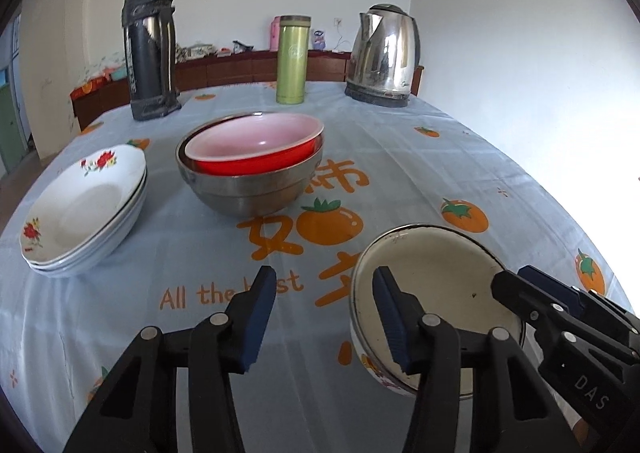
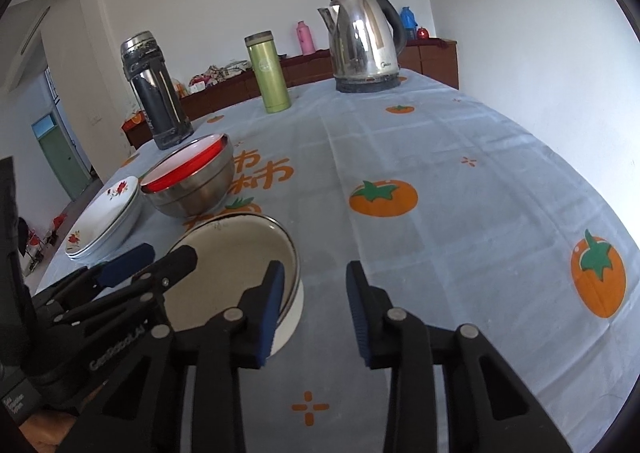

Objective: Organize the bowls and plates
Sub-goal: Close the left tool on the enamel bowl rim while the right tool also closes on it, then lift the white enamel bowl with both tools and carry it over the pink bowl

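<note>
A cream enamel bowl [image 1: 436,285] [image 2: 232,257] with a dark rim sits near the front of the table. My left gripper [image 1: 326,313] [image 2: 160,257] straddles its left rim, one blue pad inside and one outside, with a gap between them; it is open. My right gripper [image 2: 316,305] [image 1: 516,277] straddles the right rim the same way, with its outer pad clear of the wall; it is also open. Farther back, a red bowl [image 1: 256,161] [image 2: 180,177] sits nested in a steel bowl [image 1: 248,193] [image 2: 196,189]. A stack of white flowered plates [image 1: 80,213] [image 2: 108,217] lies to the left.
At the back of the table stand a dark thermos [image 1: 150,53], a green flask [image 1: 293,61] and a steel kettle [image 1: 384,57]. The tablecloth [image 2: 460,213] has orange fruit prints and stretches bare to the right. A white wall lies close on the right.
</note>
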`<action>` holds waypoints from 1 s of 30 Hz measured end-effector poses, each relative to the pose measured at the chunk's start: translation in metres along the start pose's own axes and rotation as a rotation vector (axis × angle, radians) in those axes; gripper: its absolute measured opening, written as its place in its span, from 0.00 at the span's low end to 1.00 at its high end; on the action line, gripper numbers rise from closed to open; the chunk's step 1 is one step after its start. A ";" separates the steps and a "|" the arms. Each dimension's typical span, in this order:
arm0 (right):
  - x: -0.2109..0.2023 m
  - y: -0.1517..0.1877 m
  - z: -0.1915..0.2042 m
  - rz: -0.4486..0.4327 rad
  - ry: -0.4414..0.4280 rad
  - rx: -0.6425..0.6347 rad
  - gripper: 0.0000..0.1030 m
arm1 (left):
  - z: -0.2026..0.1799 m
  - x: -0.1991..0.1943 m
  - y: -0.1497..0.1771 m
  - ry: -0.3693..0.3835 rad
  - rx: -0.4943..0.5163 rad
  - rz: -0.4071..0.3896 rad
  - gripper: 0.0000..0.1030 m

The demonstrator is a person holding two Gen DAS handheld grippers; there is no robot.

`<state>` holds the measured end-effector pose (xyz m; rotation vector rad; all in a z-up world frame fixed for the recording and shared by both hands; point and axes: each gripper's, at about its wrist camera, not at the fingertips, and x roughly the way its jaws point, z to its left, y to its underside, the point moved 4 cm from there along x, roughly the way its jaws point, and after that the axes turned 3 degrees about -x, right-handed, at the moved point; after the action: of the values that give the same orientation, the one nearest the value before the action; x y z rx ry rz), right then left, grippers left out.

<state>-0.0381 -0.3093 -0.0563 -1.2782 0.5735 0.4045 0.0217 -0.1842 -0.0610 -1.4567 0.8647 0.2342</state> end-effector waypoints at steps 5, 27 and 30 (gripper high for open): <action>0.001 0.000 0.000 0.010 -0.022 0.019 0.32 | -0.007 0.001 0.002 0.019 0.032 0.015 0.39; -0.002 0.001 0.004 -0.020 -0.085 0.047 0.15 | -0.022 -0.006 0.005 0.113 0.043 0.019 0.14; -0.002 0.001 0.002 -0.020 -0.100 0.065 0.15 | -0.022 -0.007 0.005 0.107 0.051 0.014 0.14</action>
<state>-0.0400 -0.3069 -0.0550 -1.1934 0.4859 0.4274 0.0056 -0.2011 -0.0579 -1.4262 0.9611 0.1445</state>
